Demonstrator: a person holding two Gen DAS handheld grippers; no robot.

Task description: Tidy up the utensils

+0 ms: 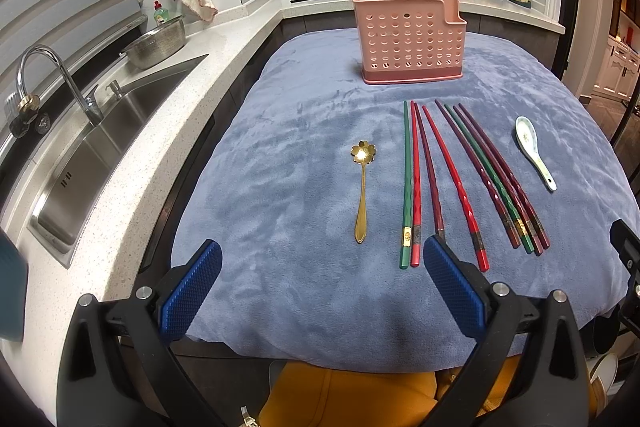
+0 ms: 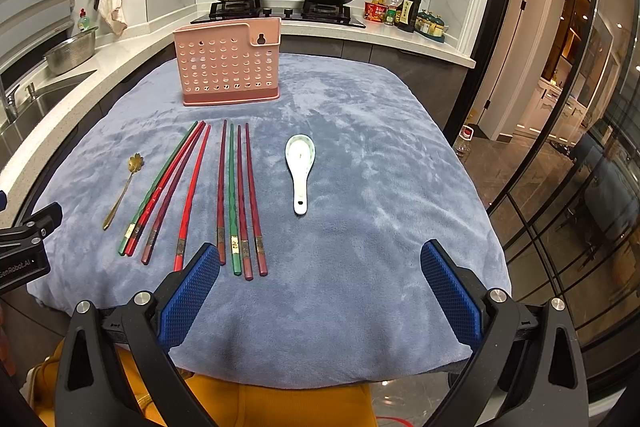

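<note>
Lying on plush blue cloth (image 2: pixel 360 147), faceted chopsticks (image 2: pixel 236 195), flower-bowled gold spoon (image 1: pixel 362 187), both hand-held grippers (image 1: pixel 320 267) (image 2: pixel 320 271) released.

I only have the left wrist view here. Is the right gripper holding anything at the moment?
Observer: No. The right gripper has its fingers wide open, with nothing between them.
Operator: What lies straight ahead of it?
Observer: The white ceramic spoon, bowl up, handle pointing back toward the gripper.
Operator: One maroon chopstick's near end is hidden in my view. Is it free?
Observer: Yes. That maroon chopstick ends on bare blue cloth.
</note>
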